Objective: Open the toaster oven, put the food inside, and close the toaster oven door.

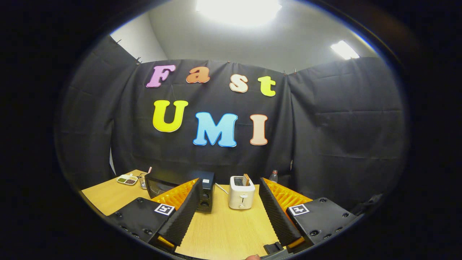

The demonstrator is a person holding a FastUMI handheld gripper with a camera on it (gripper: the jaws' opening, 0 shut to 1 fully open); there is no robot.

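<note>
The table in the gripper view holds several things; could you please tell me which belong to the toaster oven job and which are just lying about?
For the job:
- toaster oven, door shut, partly behind the left finger
- gripper, fingers open, holding nothing

Lying about:
- white toaster with a slice in it, ahead between the fingers
- divided dish
- bottle

Black cloth wall (325,126) behind a wooden table (223,227), bright ceiling lights (238,9) overhead.

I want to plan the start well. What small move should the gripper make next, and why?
Probably move forward and a little to the left, toward the toaster oven. The gripper has its jaws wide apart and holds nothing. The oven door looks closed, and the oven stands beyond the left finger, beside the white toaster on the table.
</note>
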